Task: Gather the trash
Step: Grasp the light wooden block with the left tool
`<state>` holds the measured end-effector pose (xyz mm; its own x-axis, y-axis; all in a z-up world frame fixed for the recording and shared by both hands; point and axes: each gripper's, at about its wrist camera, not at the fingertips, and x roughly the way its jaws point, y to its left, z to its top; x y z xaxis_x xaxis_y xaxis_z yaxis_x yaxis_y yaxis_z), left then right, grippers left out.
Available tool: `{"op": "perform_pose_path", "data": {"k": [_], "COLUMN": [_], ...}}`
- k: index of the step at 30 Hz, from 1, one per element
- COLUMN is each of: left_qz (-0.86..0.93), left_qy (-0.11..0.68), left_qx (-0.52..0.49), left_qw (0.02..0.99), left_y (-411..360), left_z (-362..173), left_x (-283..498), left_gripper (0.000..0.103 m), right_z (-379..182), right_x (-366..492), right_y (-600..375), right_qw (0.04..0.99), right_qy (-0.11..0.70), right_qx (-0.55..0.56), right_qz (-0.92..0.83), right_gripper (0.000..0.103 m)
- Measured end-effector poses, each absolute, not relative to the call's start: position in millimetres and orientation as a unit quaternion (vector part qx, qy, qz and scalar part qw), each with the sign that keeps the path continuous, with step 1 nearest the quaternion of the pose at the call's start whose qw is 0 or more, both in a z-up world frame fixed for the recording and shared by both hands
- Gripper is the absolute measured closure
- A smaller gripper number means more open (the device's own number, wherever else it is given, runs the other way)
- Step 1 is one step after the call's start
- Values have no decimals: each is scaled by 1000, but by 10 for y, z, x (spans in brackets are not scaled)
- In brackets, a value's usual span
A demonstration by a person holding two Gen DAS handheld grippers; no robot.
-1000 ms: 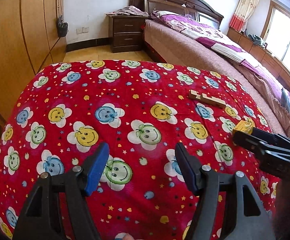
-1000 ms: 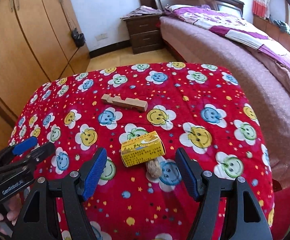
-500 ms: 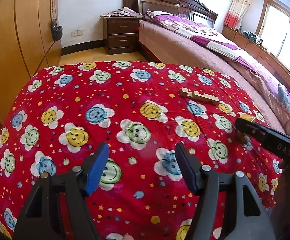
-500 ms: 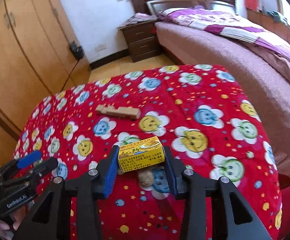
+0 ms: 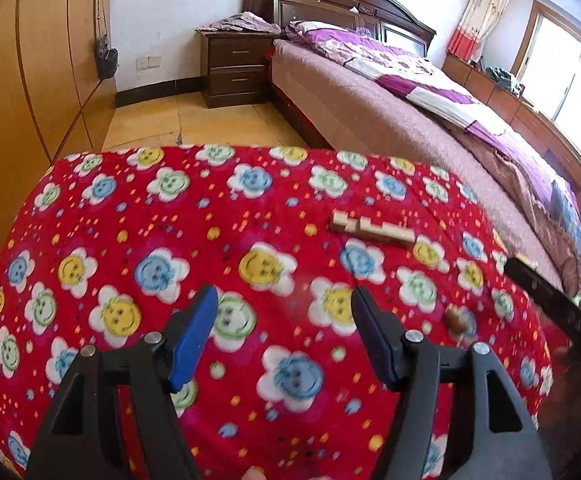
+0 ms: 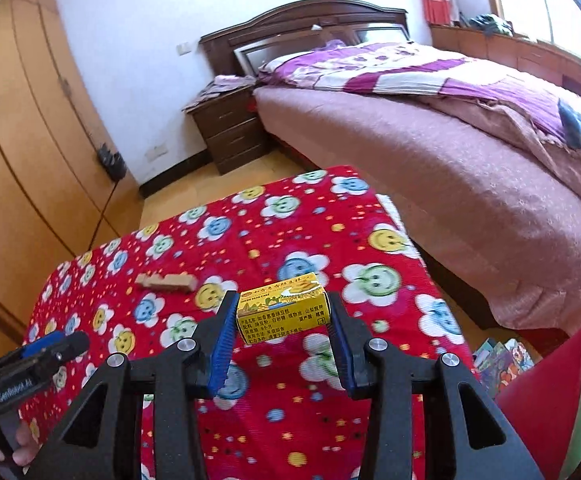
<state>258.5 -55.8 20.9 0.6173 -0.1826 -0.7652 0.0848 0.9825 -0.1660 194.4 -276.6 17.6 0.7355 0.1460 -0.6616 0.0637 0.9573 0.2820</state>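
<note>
My right gripper (image 6: 282, 314) is shut on a small yellow cake box (image 6: 284, 306), lifted clear above the red smiley-flower cloth (image 6: 290, 420). A notched wooden block (image 6: 166, 281) lies on the cloth to the far left of the box; in the left wrist view the wooden block (image 5: 372, 229) sits ahead and to the right. A small brown nut-like scrap (image 5: 456, 317) rests on the cloth at right, near the black edge of the right gripper's body. My left gripper (image 5: 282, 316) hangs open over the red cloth (image 5: 150, 220) with nothing between its fingers; it also shows low at the left of the right wrist view.
A large bed (image 6: 470, 152) with a purple quilt runs along the right. A dark nightstand (image 5: 236, 66) stands by the far wall and wooden wardrobes (image 5: 22, 80) line the left. A red and green object (image 6: 570, 380) and coloured books (image 6: 498, 360) lie at lower right.
My right gripper closed on the yellow box and lifted it off the cloth, rolling and swinging rightward; the brown scrap stayed behind. My left gripper drew back a little, still open.
</note>
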Motion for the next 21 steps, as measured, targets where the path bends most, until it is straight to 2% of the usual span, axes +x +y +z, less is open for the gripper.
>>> {"op": "perform_pose_path", "data": {"k": [1,2,3,21], "left_qz": [-75,-75,-77,-114], "left_qy": [429,429,428,437], "left_qx": [-55,-51,-45,12], "left_qw": [898,899,900,892], "left_y": [-587,-620,-671,-1341], "left_z": [212,209,207,-70], "left_x": [2601,2631,2657,3061], "left_gripper": [31,24,21,19], "right_z": [184,186,189,147], "right_x": [1942,1944,1936,1919], "right_y": [-2806,-2832,-2858,-3093], "right_qw": [920,920,920,914], "right_qy": [362,361,359,357], "right_qx": [150,154,156,193], "right_qz": [21,19,18,-1], "right_gripper": [59,59,59,59]}}
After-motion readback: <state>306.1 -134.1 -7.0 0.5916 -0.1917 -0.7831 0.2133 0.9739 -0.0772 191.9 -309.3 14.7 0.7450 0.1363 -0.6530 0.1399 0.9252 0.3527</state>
